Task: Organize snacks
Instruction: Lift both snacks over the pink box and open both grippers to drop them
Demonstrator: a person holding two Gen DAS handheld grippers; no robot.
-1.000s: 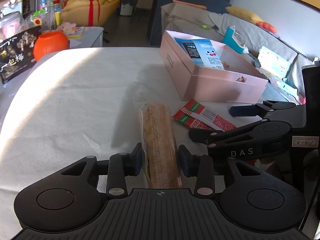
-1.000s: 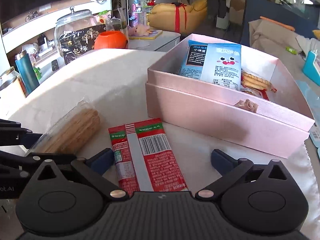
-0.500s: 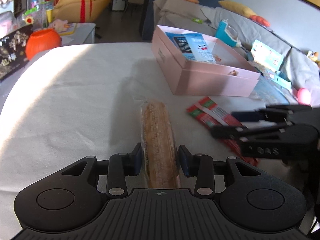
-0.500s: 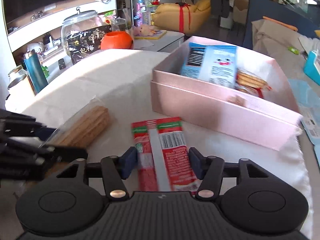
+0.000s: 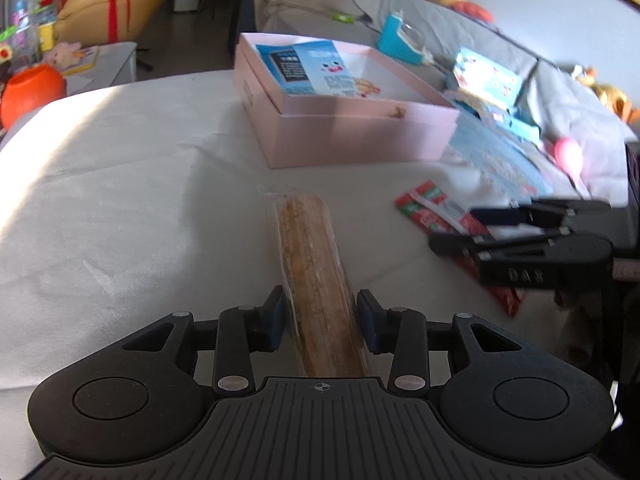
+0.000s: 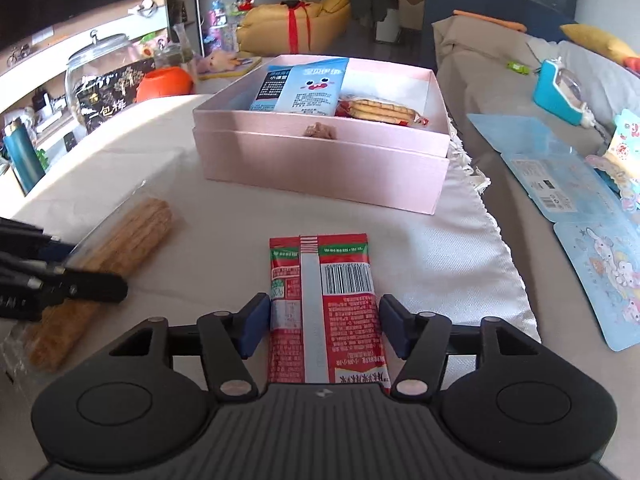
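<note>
We're looking across the white tablecloth (image 6: 460, 240) at the pink box (image 6: 320, 168), open-topped and sitting ahead of both tools, already holding a blue snack bag (image 6: 308, 88) and a pack of biscuits (image 6: 380, 110). That box is our target, we reckon, and it lies forward of both hands, a touch nearer the right one.

On our left, the left gripper (image 5: 322, 316) has its pads pressed against the sides of the clear-wrapped wafer roll (image 5: 316, 264), whose long axis runs straight out along the fingers, pointing toward the box's near wall.

On our right, the right gripper (image 6: 324, 324) is clamped on the red snack packet (image 6: 324, 304), also lying lengthwise between the fingers, its far end aimed at the box.

So both packs point nose-first at the box; we judge each needs carrying forward and over the rim.
</note>
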